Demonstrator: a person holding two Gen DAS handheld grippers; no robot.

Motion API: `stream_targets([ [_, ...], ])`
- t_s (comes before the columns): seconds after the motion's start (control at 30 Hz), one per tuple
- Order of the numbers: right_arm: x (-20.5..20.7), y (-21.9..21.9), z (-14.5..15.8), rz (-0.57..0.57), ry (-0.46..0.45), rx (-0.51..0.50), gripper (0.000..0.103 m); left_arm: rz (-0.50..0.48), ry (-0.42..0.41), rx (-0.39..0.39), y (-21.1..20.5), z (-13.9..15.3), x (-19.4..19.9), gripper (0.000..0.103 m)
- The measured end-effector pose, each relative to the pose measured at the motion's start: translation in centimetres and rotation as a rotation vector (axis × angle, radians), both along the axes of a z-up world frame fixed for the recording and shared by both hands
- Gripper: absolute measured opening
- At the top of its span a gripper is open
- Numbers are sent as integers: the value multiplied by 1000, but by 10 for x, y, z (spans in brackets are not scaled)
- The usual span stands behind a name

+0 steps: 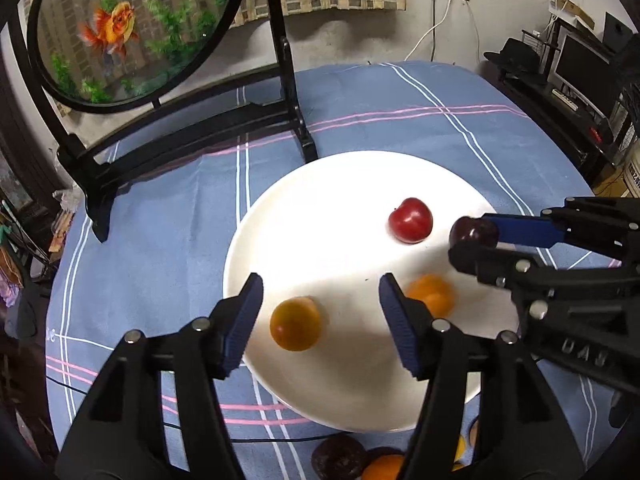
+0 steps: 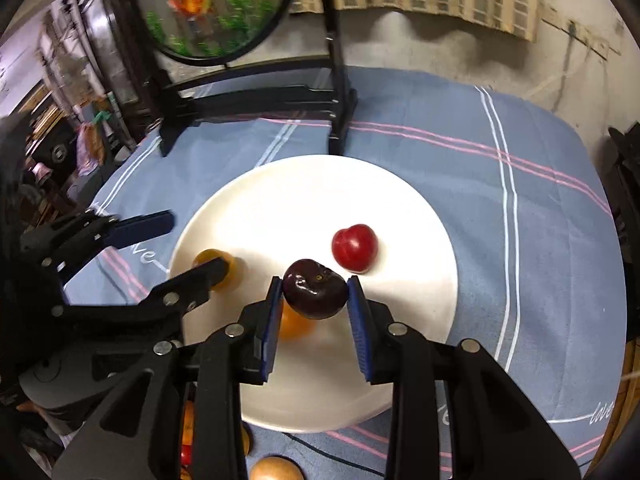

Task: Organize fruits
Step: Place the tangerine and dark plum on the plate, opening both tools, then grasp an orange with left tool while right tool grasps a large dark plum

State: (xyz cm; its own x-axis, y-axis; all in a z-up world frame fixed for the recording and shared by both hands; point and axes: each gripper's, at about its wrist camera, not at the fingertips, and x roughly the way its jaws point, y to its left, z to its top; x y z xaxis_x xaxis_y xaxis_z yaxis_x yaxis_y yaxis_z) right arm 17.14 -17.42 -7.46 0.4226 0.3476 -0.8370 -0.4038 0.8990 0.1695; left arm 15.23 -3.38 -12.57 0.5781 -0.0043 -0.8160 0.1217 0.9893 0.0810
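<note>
Dark plum (image 2: 315, 289) clamped between the right tongs (image 2: 316, 294), hanging over the white plate (image 2: 420, 208), roughly plate centre in the right wrist view. Red plum (image 2: 355, 247) already down at 1 o'clock from it, near but apart. Two orange fruits on the plate too: one (image 1: 295, 323) between the spread fingers of the left tongs (image 1: 320, 308), untouched; other (image 1: 432, 294) partly hidden behind the right-hand finger. Left tongs open, empty, low over the plate's 7 o'clock side. More fruit (image 1: 340, 458) on the tabletop (image 1: 160, 240) at 6 o'clock, off the plate, yet to move.

Risks, as judged:
- Round, glossy plum, grip near its widest part: likely roll on release, could knock the red one or run toward the rim.
- Orange fruit directly under the held plum: dropping here means a collision.
- Both tongs crowded over the same plate: finger clash plausible.
- Ornamental goldfish screen (image 1: 132, 28) at 11 o'clock, close to the plate: a wide swing could hit its stand.
</note>
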Motion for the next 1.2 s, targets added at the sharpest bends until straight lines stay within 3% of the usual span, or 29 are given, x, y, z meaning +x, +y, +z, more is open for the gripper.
stream_targets([
  [0.27, -10, -18, 17, -36, -13, 56, 34, 0, -15, -2, 1, 10, -11, 65],
  [0.33, -15, -21, 22, -36, -13, 75, 43, -5, -26, 2, -1, 15, -17, 65],
  [0.4, -19, -22, 27, -54, -32, 75, 69, -8, -31, 5, -3, 20, -23, 65],
  [0.53, -30, -18, 37, -56, -86, 55, 69, -2, -46, 9, 1, 29, -37, 65],
  [0.9, -95, -42, 55, -58, -107, 67, 69, 12, -102, 9, 6, 58, -78, 66],
  [1.0, -120, -46, 53, -48, -115, 48, 69, 8, -113, 18, 6, 61, -88, 68],
  [1.07, -137, -47, 50, -40, -122, 35, 69, 20, -127, 26, 10, 62, -98, 77],
  [1.2, -171, -49, 37, -28, -106, 6, 69, 48, -127, 0, 27, 61, -122, 77],
])
